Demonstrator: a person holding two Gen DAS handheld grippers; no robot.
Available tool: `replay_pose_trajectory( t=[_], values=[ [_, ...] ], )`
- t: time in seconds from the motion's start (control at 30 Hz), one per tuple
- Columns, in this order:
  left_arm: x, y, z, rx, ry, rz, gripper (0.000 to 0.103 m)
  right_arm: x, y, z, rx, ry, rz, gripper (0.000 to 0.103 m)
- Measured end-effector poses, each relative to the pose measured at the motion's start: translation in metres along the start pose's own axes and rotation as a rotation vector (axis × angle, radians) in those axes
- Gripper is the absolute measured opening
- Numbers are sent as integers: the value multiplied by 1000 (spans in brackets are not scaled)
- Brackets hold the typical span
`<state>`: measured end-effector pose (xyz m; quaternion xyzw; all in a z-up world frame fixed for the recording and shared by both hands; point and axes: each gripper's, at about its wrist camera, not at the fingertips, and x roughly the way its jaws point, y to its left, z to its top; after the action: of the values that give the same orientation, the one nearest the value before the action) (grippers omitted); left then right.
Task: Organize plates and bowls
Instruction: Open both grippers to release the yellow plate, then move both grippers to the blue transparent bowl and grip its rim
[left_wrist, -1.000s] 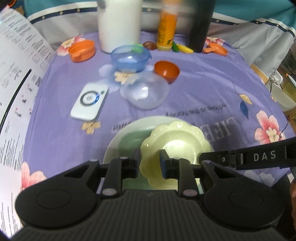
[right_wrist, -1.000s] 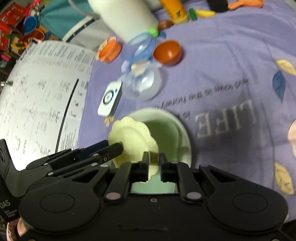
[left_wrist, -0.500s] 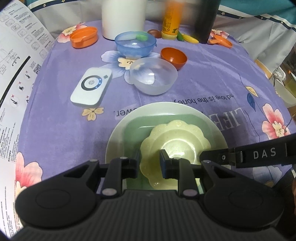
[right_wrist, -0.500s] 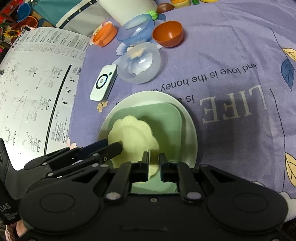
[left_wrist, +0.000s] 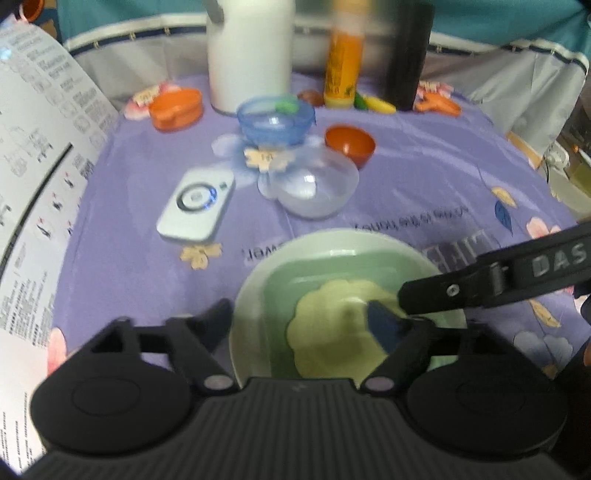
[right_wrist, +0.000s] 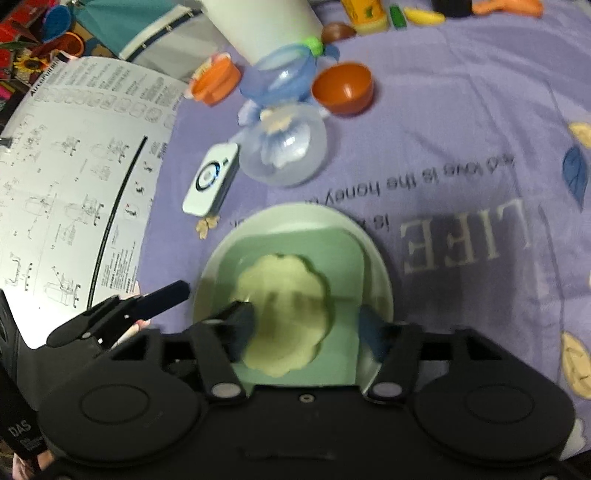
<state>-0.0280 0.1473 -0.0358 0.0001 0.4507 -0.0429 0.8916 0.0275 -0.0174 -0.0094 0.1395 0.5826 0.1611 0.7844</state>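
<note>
A pale yellow scalloped plate lies flat on a green square plate, which rests in a white round plate. My left gripper hangs just above the stack, its jaws opening, the pads off the yellow plate on either side of it. My right gripper is also opening over the same plate without touching its rim. A clear bowl, a blue bowl and an orange-red bowl stand beyond.
A white remote-like device lies left of the clear bowl. An orange lidded box, a white jug, an orange bottle and a dark bottle line the far edge. A printed instruction sheet stands along the left.
Both grippers were shut on the yellow plate's rim and have let go, jaws now spread wide. The yellow plate has settled flat on the green plate.
</note>
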Motion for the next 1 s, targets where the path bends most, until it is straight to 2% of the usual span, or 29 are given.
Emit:
replay_pose_trajectory(
  t=[0.07, 0.13, 0.33, 0.6, 1.0],
  values=[
    [-6, 2, 2, -4, -40, 13, 103, -8, 0, 2, -23, -47, -11, 86],
    [-8, 6, 6, -16, -55, 20, 103, -15, 0, 4, -33, -71, -18, 95],
    [-4, 15, 14, -65, -46, 27, 103, -28, -8, 14, -43, -122, -46, 103],
    [1, 17, 25, -55, -48, 39, 103, -33, -12, 26, -66, -165, -105, 103],
    [20, 35, 56, -67, -71, 59, 103, -28, -8, 64, -111, -209, -176, 103]
  ],
)
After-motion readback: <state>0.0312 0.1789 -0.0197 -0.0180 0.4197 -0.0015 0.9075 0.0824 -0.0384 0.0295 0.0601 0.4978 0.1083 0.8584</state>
